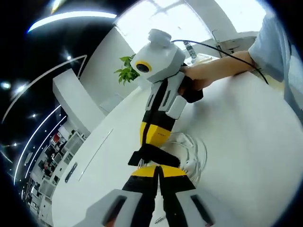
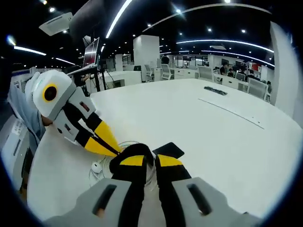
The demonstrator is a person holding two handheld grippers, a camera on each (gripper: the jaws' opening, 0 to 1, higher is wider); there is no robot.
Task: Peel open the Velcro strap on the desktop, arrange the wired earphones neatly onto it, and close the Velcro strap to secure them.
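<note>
A green plant (image 1: 125, 71) stands far behind the white earphones (image 1: 191, 153) coiled on the white desk (image 1: 246, 142). Both grippers' bodies crowd over the coil and hide part of it. The left gripper (image 1: 158, 170) and right gripper (image 2: 150, 161) are each clamped on the black Velcro strap (image 1: 151, 153) across the earphones.

Blk strap (image 2: 166, 150) (white earphones (image 1: 191, 151)).
</note>
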